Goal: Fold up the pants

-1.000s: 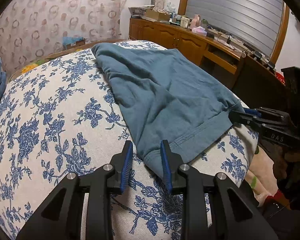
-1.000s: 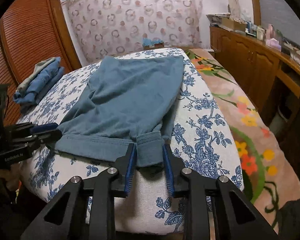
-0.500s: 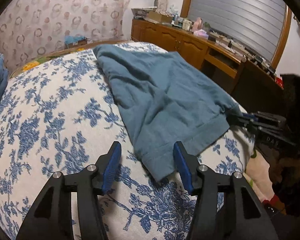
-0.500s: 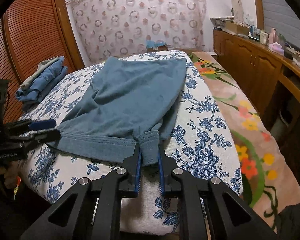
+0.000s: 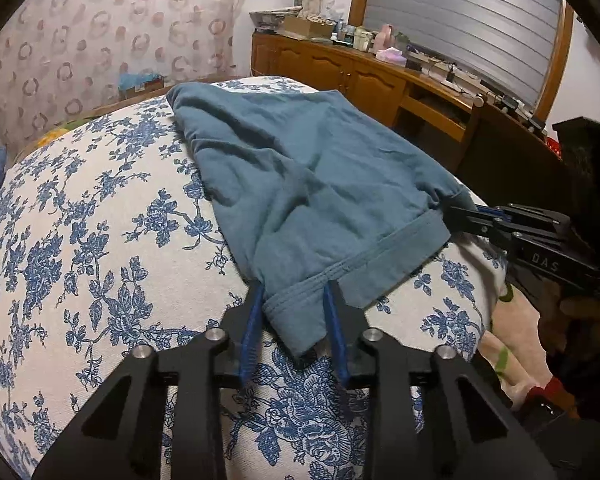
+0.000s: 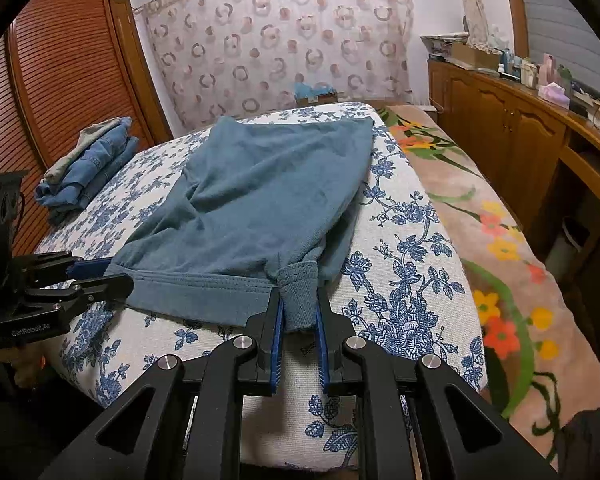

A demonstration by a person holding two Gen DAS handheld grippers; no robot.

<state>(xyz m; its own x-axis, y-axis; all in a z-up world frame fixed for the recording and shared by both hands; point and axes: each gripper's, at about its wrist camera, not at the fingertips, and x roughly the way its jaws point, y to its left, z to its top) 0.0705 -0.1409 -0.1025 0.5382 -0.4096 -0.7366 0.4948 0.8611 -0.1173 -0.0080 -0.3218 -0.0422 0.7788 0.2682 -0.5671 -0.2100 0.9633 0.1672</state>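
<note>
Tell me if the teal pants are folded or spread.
Folded: the pants lie doubled over, hem band nearest, with another layer showing beneath their right edge.

Left gripper (image 5: pixel 294 292) and right gripper (image 6: pixel 298 296), black angular linkage arms, blue ribbed pads (image 5: pixel 250 332), silver round pivot screws, white lettering on side.

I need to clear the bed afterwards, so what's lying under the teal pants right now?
The teal pants lie on the blue floral bedspread, which shows all around them. Whatever is directly beneath the fabric is covered and cannot be seen.
</note>
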